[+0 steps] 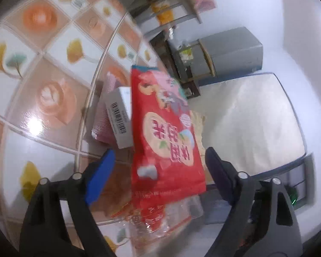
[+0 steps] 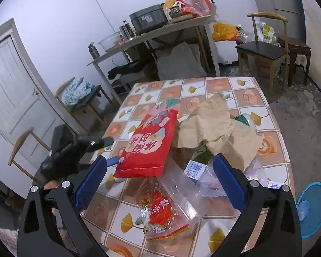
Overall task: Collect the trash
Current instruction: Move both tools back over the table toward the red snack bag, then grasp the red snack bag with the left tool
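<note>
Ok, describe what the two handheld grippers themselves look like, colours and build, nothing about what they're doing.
The left gripper and the right gripper match: black angular plastic arms with triangular cut-outs, silver round pivot pins at the joints, and flat blue textured pads on the fingers. No cables or markings are visible.

red packet [image 1: 164, 128]: print blurred in the left wrist view
white box [image 1: 119, 115]: partly hidden behind red packet
blue bin [image 2: 312, 209]: cut off by picture edge, beside the desk [image 2: 274, 169]
</note>
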Available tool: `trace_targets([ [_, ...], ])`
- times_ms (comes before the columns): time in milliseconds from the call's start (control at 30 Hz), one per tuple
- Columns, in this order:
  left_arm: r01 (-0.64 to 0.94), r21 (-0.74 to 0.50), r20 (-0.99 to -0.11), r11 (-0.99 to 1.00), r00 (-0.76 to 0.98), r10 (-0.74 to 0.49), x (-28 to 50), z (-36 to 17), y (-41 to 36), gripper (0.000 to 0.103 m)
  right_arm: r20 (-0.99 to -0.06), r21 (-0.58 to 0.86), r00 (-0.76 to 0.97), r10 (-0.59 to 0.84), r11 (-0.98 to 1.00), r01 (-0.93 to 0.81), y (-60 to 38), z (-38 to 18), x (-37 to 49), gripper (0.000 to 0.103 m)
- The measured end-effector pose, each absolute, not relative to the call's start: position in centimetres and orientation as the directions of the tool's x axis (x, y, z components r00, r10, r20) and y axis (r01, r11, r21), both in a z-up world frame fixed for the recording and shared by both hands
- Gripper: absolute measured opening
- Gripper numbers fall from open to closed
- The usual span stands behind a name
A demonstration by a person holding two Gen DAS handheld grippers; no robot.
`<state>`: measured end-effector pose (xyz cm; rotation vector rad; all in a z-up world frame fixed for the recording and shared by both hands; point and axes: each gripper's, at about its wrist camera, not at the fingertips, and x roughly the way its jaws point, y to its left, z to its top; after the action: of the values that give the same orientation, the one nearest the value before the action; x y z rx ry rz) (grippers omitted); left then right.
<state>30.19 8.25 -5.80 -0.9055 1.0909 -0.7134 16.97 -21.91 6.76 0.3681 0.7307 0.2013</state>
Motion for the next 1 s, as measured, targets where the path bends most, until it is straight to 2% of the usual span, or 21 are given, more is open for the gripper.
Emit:
trace_targets([
  [167,-0.002,-0.906,-0.413,0.423,0.219,-0.884,31.3,-7.6,7.2,0.065,-0.632,0.39,0.724,0.277,0.921,-0.013,-22.2,6.1,16.9,0.097],
  [267,-0.003,-0.911,-0.406,0.413,0.19,-0.894,31.3,-7.8,6.5,0.054,-0.637,0.398,0.724,0.265,0.917,0.014,-22.8,5.7,16.7,0.097],
  [400,-0.011,-0.908,-0.415,0.419,0.166,-0.895,31.3,-8.1,5.5,0.031,-0.639,0.407,0.724,0.258,0.913,0.034,-23.4,5.4,16.6,0.097],
  [667,0.09,-0.926,-0.339,0.367,0.228,-0.913,29.4,-5.1,5.4,0.001,-0.628,0.397,0.74,0.24,0.917,0.039,-23.8,5.8,15.3,0.097],
  [933,0.315,-0.903,-0.189,0.292,0.319,-0.929,23.9,1.3,7.9,0.0,-0.615,0.399,0.756,0.224,0.915,0.053,-25.1,5.6,14.1,0.096],
  [1000,0.338,-0.893,-0.185,0.298,0.327,-0.927,21.9,2.2,9.5,0.0,-0.616,0.403,0.753,0.23,0.914,0.051,-25.3,5.4,13.9,0.096],
])
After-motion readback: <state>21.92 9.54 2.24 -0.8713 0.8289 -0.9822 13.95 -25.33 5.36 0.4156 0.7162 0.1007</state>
